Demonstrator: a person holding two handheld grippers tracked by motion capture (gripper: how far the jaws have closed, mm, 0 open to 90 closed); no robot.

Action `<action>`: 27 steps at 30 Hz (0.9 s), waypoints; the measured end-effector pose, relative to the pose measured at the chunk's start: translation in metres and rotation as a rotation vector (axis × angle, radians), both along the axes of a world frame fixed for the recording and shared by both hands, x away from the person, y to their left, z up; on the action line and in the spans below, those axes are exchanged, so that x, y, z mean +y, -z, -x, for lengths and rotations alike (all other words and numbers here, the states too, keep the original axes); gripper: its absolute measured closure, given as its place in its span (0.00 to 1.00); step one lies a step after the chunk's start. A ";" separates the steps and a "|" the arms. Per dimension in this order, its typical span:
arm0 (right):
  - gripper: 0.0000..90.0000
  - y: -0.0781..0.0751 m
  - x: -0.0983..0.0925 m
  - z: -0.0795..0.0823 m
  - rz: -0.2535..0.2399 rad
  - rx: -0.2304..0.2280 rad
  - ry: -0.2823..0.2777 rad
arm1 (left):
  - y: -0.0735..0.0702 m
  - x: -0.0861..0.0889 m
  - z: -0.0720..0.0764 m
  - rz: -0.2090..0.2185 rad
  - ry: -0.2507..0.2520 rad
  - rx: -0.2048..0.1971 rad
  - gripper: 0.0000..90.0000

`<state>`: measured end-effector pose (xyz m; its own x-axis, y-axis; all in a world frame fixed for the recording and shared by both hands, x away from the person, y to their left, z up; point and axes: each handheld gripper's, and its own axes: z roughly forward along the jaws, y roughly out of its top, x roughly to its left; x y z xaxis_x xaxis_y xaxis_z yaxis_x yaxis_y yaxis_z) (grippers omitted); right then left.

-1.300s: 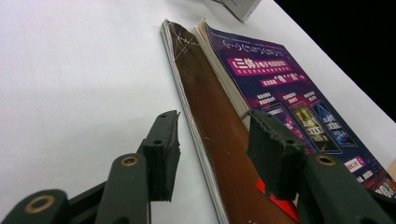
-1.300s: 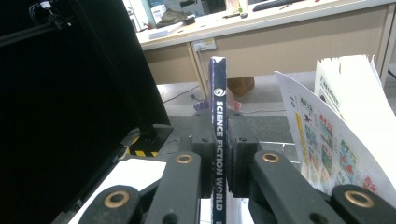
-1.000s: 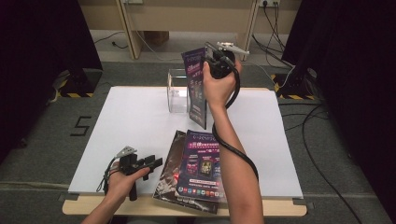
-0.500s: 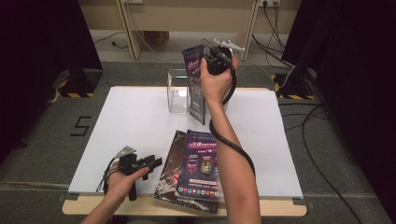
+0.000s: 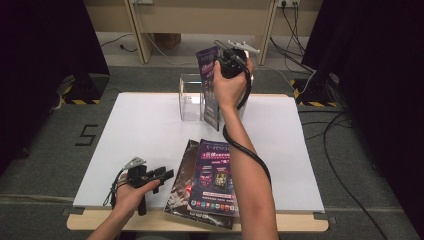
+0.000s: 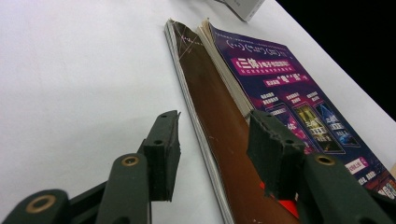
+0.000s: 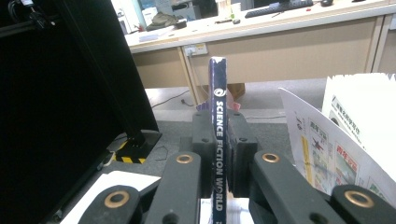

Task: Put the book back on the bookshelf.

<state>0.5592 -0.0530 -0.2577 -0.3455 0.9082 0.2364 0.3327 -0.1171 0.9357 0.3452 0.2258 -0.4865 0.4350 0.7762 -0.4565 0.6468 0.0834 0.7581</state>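
High view: the right tool (image 5: 223, 54), upper centre, clamps a magazine (image 5: 210, 87) upright over the clear holder (image 5: 190, 97); lowering it in looks next. Left gripper view: the left tool (image 6: 215, 154) gapes wide beside 2 stacked magazines (image 6: 261, 102). Right gripper view: jaws pinch the spine.

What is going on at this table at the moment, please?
A person works with two handheld grippers. The right gripper is shut on a magazine, holding it upright by the clear box. The left gripper rests open beside two magazines lying at the near edge of the table.
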 end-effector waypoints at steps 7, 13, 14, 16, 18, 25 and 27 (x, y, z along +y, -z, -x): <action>0.94 0.003 0.002 -0.006 0.005 -0.009 0.010 | 0.000 0.001 0.000 0.000 -0.004 -0.002 0.59; 0.94 0.008 0.006 -0.013 0.010 -0.015 0.020 | 0.000 0.001 0.000 0.000 -0.005 0.001 0.59; 0.94 0.009 0.006 -0.014 0.011 -0.016 0.023 | 0.001 0.001 0.000 -0.001 -0.003 0.001 0.59; 0.94 0.011 0.007 -0.016 0.011 -0.016 0.021 | 0.001 0.000 -0.001 -0.001 -0.003 0.002 0.59; 0.94 0.013 0.009 -0.019 0.015 -0.020 0.025 | 0.001 0.001 -0.001 -0.001 -0.003 0.002 0.59; 0.94 0.020 0.014 -0.017 0.033 -0.053 0.039 | 0.002 0.004 -0.002 0.000 -0.010 0.006 0.59; 0.94 0.020 0.016 -0.013 0.042 -0.059 0.042 | 0.002 0.004 -0.002 0.002 -0.012 0.007 0.59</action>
